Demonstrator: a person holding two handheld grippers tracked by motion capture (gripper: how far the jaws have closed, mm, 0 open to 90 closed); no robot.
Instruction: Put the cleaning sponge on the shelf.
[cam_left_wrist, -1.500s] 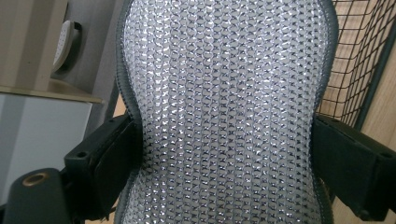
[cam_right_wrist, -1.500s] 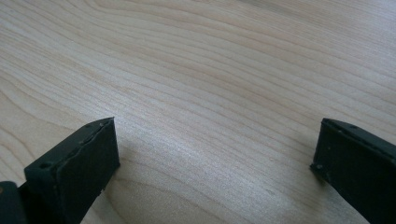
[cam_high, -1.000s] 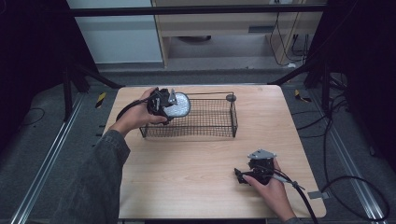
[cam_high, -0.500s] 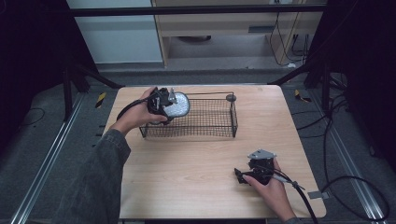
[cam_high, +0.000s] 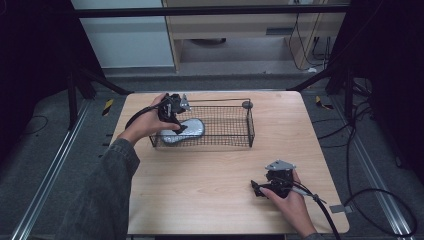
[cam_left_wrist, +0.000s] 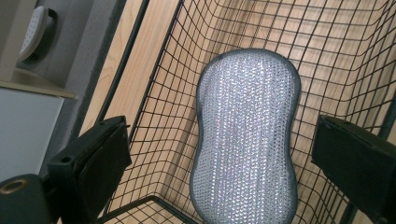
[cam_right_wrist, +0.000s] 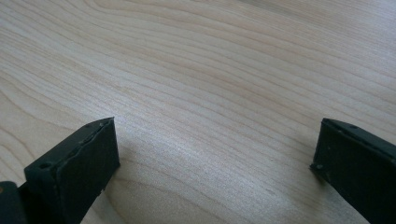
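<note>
Nearest us, our right hand-held gripper (cam_high: 264, 188) rests low on the bare wooden desk (cam_high: 200, 190), jaws spread wide with nothing between them. Farther off, our left hand-held gripper (cam_high: 176, 116) hangs over the left end of the black wire basket (cam_high: 235, 137), jaws wide apart; below them, untouched, the silvery mesh scrubbing pad (cam_left_wrist: 247, 135) lies flat on the basket floor

Grey floor (cam_high: 60, 165), pale cabinet (cam_high: 235, 30) behind.
</note>
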